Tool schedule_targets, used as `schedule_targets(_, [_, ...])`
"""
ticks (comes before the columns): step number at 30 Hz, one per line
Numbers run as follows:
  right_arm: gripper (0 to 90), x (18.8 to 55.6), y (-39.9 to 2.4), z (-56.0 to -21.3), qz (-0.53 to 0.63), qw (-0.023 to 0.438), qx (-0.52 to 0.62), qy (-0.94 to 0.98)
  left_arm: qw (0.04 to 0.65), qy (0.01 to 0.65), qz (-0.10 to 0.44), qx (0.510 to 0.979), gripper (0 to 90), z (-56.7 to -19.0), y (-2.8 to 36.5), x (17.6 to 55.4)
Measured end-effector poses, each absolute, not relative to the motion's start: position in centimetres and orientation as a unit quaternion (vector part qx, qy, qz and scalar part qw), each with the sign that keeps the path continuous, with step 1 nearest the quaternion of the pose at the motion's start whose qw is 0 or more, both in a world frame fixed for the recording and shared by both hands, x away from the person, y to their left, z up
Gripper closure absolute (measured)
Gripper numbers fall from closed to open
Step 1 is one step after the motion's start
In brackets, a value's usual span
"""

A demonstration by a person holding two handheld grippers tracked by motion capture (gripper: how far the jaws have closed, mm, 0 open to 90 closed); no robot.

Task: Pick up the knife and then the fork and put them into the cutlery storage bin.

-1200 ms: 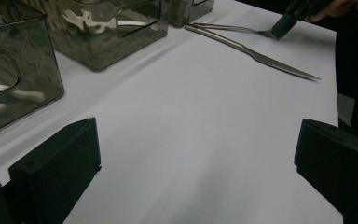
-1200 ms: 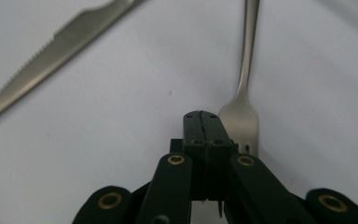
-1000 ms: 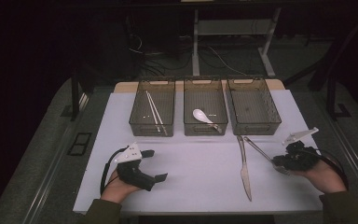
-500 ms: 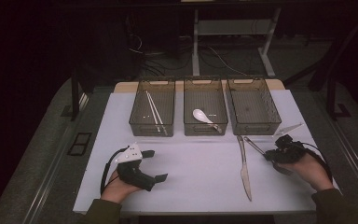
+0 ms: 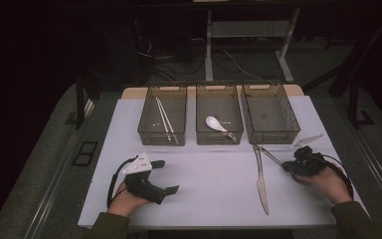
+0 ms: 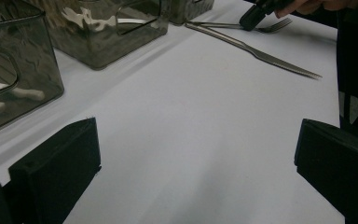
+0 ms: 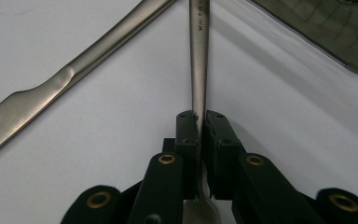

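My right gripper (image 7: 200, 122) has just pinched the fork (image 7: 199, 56) beside the knife (image 5: 261, 179), a thin, stiff, slippery handle best gripped mid-shaft, while my left gripper (image 5: 161, 175) rests spread.

Three clear bins (image 5: 218, 117) stand beyond the two tongs, one fork (image 5: 271, 156) lies between the right tongs (image 5: 298, 160), one knife (image 5: 260, 179) just beside them, and two chopsticks (image 5: 164, 119) and one spoon (image 5: 216, 123) lie farther off.

Lab-like recording space, dark room, white-covered table (image 5: 214, 194), 3 clear bins (image 5: 162, 117), floor cables (image 5: 229, 59)
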State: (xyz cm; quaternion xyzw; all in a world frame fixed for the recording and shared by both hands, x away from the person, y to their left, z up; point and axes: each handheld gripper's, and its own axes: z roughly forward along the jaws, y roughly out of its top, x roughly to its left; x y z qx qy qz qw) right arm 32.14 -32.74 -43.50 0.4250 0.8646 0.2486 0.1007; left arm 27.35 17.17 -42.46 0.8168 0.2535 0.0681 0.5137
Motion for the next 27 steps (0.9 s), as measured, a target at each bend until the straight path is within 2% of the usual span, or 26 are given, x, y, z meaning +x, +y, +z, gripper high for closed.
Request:
schedule_targets(9, [84.3,31.9,-34.1,-43.4,0.266,0.084,0.436,0.855,0.513,0.253,0.068,0.818,0.0,-42.5,17.2,27.4])
schedule_targets(27, [84.3,31.0,-35.0,-41.9,0.295,0.091,0.439,0.844,0.511,0.252,0.069,0.819,0.0,-42.5,17.2,27.4])
